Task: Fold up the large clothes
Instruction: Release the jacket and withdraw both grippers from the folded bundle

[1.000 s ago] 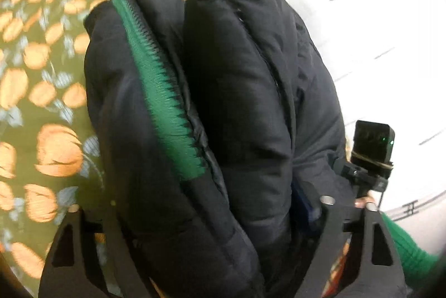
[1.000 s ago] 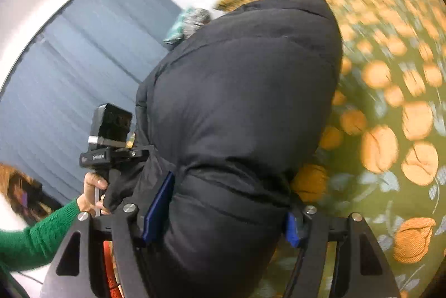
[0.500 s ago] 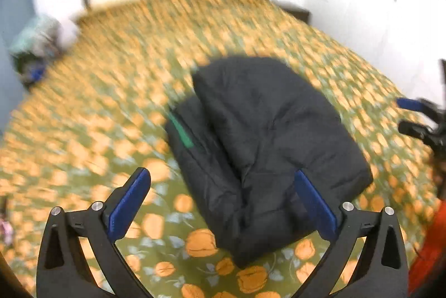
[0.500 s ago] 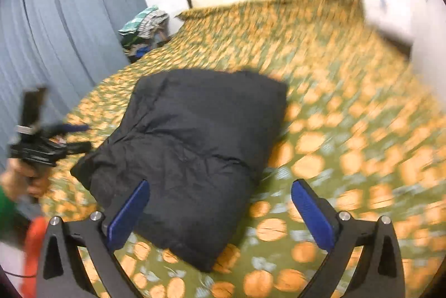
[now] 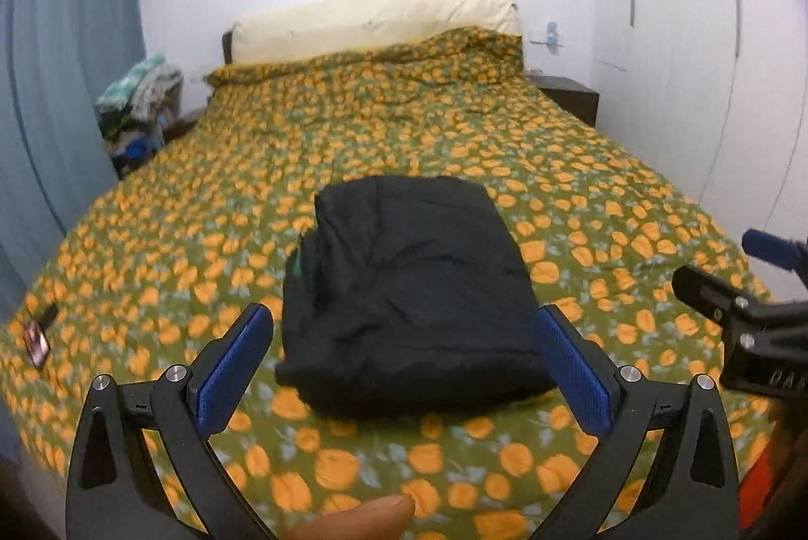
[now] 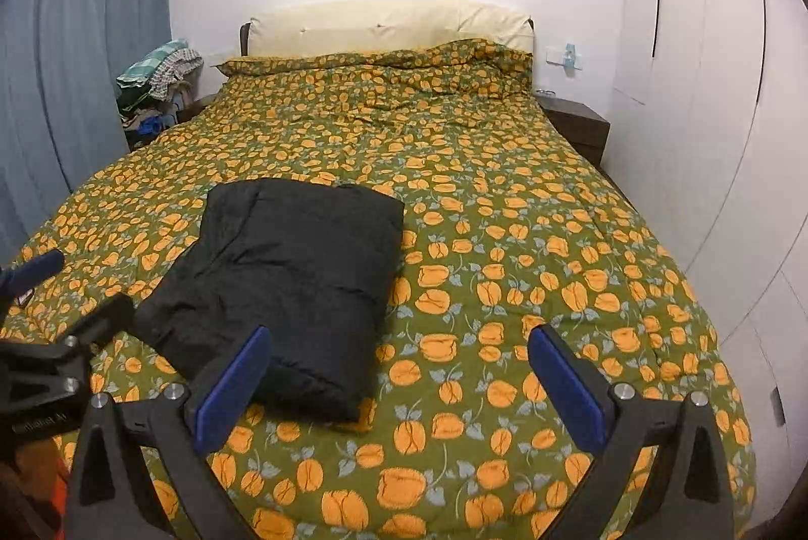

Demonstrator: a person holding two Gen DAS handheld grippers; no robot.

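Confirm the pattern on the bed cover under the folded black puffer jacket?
Olive green quilted bed cover with orange tulip-like flowers and pale leaves; sharpest in the right wrist view.

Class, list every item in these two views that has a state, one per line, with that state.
Black puffer jacket: folded, lying on the bedspread.
Left hand-held gripper: open, empty.
Right hand-held gripper: open, empty.
Curtain: drawn.
Wardrobe doors: closed.
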